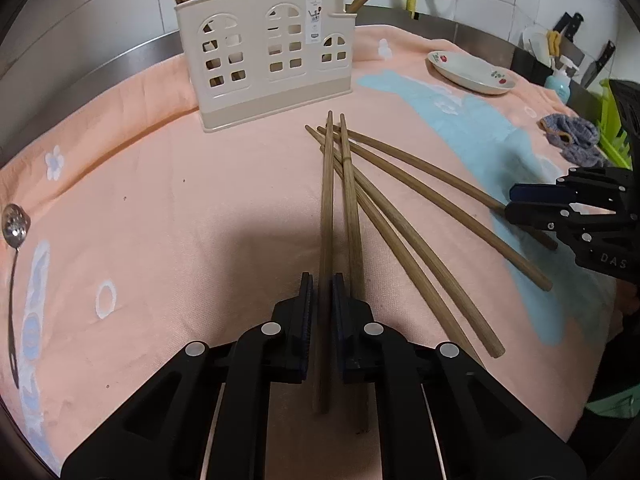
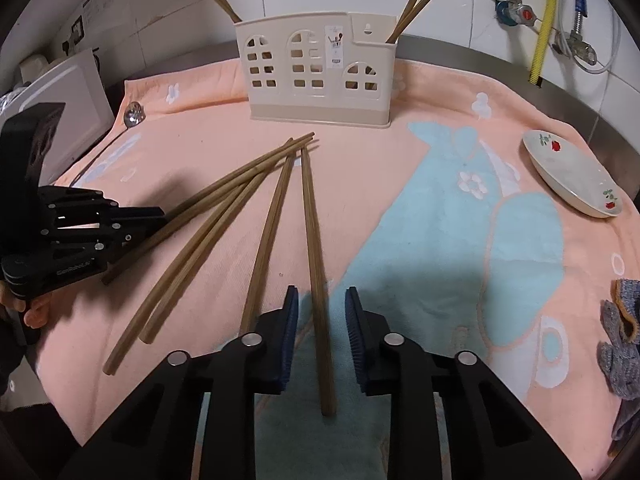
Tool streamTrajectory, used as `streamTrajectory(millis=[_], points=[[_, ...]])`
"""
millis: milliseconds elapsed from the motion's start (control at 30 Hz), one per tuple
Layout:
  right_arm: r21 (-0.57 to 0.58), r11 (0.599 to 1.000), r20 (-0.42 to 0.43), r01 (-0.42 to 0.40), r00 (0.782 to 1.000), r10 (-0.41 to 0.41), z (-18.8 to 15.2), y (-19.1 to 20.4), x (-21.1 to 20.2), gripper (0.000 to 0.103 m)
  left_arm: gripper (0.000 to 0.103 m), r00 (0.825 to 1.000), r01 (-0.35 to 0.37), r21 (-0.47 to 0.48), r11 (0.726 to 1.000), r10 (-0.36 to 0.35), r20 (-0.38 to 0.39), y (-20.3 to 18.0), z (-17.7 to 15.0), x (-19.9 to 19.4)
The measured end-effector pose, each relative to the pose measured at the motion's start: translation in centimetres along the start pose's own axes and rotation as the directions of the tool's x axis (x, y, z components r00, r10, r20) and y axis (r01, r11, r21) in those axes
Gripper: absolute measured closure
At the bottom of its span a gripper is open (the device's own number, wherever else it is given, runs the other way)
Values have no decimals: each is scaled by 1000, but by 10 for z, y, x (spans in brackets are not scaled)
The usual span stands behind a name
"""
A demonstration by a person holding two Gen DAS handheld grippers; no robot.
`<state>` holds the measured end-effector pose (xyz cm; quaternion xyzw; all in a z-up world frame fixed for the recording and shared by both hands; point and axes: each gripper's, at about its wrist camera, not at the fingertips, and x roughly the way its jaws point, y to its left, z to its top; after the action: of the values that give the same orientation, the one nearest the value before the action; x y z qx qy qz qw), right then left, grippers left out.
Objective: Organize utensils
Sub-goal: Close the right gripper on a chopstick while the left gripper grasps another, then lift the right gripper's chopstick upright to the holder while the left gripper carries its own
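Several brown wooden chopsticks [image 1: 400, 208] lie fanned out on the peach towel [image 1: 160, 208] in front of a beige utensil holder [image 1: 264, 60], which has chopsticks standing in both end compartments. My left gripper [image 1: 322, 292] is shut on one chopstick [image 1: 327, 220] near its thick end. My right gripper [image 2: 322, 304] is open, its pads either side of another chopstick [image 2: 316, 260] that lies on the towel [image 2: 400, 240]. The holder also shows in the right wrist view [image 2: 316, 76]. A metal slotted spoon [image 1: 14, 232] lies at the towel's left edge.
A white flowered dish [image 2: 572, 176] sits at the right of the towel. A grey-blue knitted cloth [image 2: 620, 344] lies at the near right edge. A white appliance [image 2: 68, 100] stands at the left. Knives [image 1: 568, 36] and a bottle stand far right.
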<state>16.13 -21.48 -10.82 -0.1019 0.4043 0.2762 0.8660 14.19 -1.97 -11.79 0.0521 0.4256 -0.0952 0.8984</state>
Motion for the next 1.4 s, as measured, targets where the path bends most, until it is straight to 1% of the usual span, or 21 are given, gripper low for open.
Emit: streamTrajectory(millis=[100, 233, 333, 400, 467, 633, 733, 867, 1000, 1233, 1400], points=[[-13, 1000, -8, 3, 1000, -3, -1, 2, 4, 84, 94, 1000, 2, 1, 1000, -2, -7, 0, 1, 0], [-48, 998, -7, 27, 1000, -28, 0, 6, 9, 86, 94, 1000, 9, -3, 1000, -9, -9, 2, 1, 0], [-78, 996, 0, 53, 999, -53, -1, 10, 10, 90, 95, 1000, 0, -4, 1000, 0, -5, 0, 1, 0], [-95, 993, 2, 68, 998, -68, -1, 13, 10, 95, 97, 1000, -2, -3, 1000, 2, -4, -2, 1, 0], [-105, 991, 6, 78, 997, -78, 0, 14, 10, 96, 97, 1000, -4, -7, 1000, 4, -2, -1, 2, -1], [-96, 993, 26, 72, 997, -69, 4, 13, 3, 96, 97, 1000, -10, -12, 1000, 10, 12, 2, 5, -7], [-93, 993, 51, 71, 996, -67, 9, 14, -6, 96, 97, 1000, -11, -19, 1000, 11, 27, 5, 7, -13], [-88, 994, 111, 70, 992, -60, 21, 15, -27, 96, 98, 998, -9, -26, 1000, 10, 55, 8, 13, -24], [-76, 995, 178, 63, 983, -49, 37, 16, -48, 96, 98, 996, 8, -36, 999, -5, 94, 10, 20, -38], [-73, 996, 262, 54, 964, -33, 68, 14, -76, 96, 98, 984, 36, -49, 998, -26, 179, 12, 35, -68], [-74, 996, 299, 48, 954, -24, 91, 12, -86, 96, 98, 978, 30, -44, 999, -20, 209, 13, 45, -81]])
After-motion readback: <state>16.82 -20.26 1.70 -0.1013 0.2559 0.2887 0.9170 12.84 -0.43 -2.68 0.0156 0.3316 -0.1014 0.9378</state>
